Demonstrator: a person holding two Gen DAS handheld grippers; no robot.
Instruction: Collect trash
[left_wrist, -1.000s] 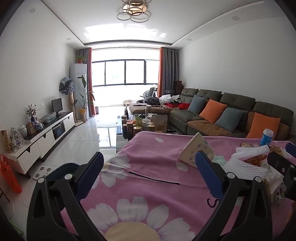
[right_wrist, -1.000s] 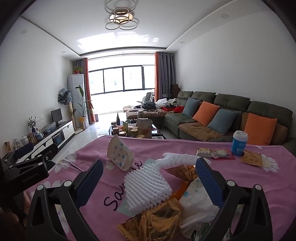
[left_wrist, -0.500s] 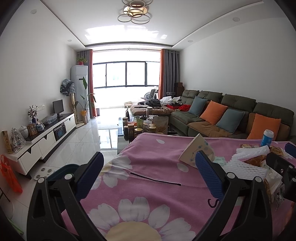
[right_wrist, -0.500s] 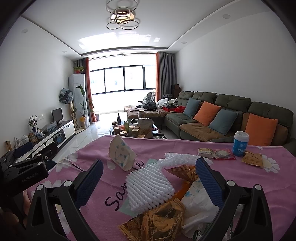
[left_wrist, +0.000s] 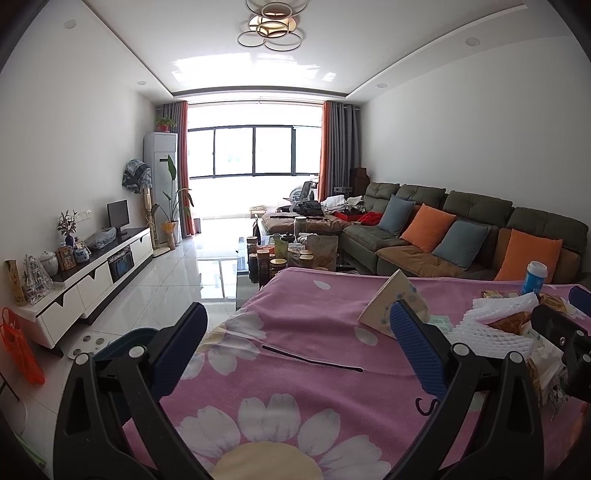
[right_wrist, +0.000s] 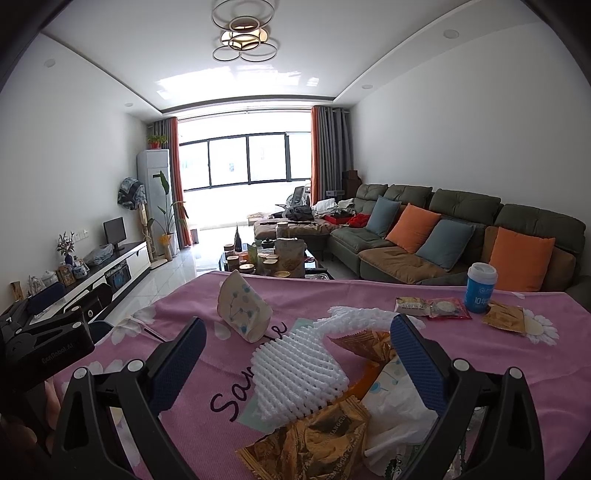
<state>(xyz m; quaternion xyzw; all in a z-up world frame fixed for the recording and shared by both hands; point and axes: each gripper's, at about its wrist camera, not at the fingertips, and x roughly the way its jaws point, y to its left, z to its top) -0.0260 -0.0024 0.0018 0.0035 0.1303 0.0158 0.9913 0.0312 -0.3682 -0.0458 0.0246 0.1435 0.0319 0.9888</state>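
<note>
- The left gripper hovers over the near left part of the surface, which is covered by a pink cloth with white daisies; its jaws stand wide apart with nothing between them.
- A thin black strip lies flat on the cloth just beyond the left gripper's blue pads.
- The right gripper hangs above the pile of trash at the near right; its jaws are also spread wide and grip nothing.
- Between the right gripper's fingers sits a white foam net sleeve, lying partly on top of a crumpled gold wrapper.
- A white crumpled bag with a blue print lies just right of the foam, touching the gold wrapper, and an orange-brown wrapper peeks out behind it.
- A tipped paper cup with blue dots lies on its side further back, left of the pile.
- Toward the far right edge stand a blue cup with a white lid, upright, with a flat snack packet to its left and a brown sachet just in front.
- Off the near left edge, down on the floor, part of a dark blue bin shows.
- A green sofa with orange and blue cushions runs along the right wall.
</note>
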